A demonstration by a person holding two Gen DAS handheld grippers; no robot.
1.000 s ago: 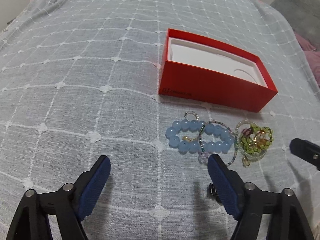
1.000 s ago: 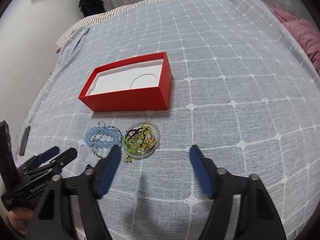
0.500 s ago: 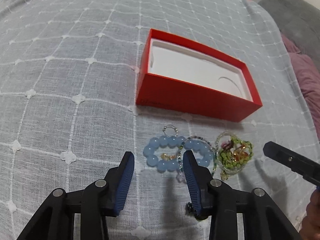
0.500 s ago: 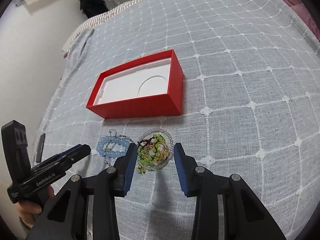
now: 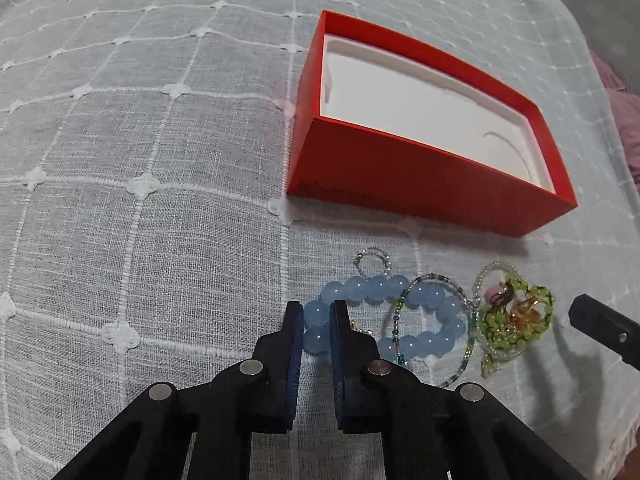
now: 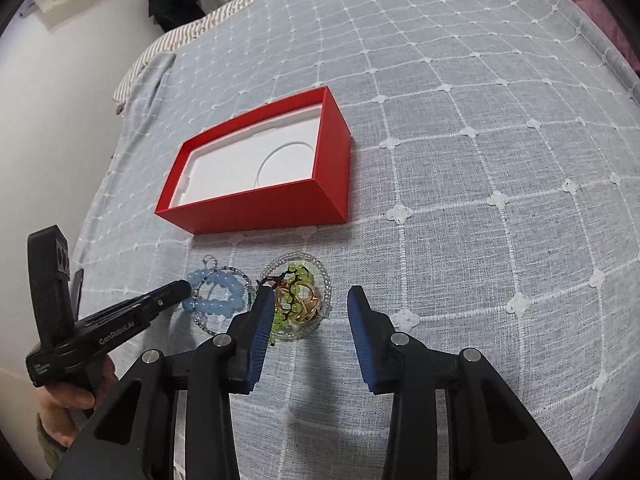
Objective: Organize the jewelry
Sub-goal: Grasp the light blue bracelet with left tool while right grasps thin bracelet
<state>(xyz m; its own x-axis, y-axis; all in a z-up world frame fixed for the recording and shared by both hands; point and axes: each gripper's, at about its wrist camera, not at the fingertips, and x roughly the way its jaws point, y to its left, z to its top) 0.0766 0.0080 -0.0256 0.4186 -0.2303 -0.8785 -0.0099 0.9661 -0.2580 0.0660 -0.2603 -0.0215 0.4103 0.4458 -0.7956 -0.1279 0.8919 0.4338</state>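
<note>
A light blue bead bracelet (image 5: 400, 320) lies on the bedspread below an open red box (image 5: 420, 176) with a white inside. My left gripper (image 5: 314, 320) is shut on the bracelet's left beads. A thin green bead chain (image 5: 436, 284) overlaps it. A green bead bracelet with gold rings (image 5: 516, 320) lies to the right. In the right wrist view my right gripper (image 6: 312, 308) is open over the green bracelet (image 6: 296, 292), its left finger beside it. The blue bracelet (image 6: 218, 292) and the box (image 6: 256, 200) show there too.
A small clear bead ring (image 5: 372, 258) lies between the blue bracelet and the box. The grey checked bedspread (image 6: 480, 200) spreads all around. A pink cloth (image 5: 624, 128) lies at the far right edge.
My left gripper moved forward and closed its jaws around the blue bracelet's left beads. My right gripper came nearer to the green bracelet with its jaws spread wider than half a second ago.
</note>
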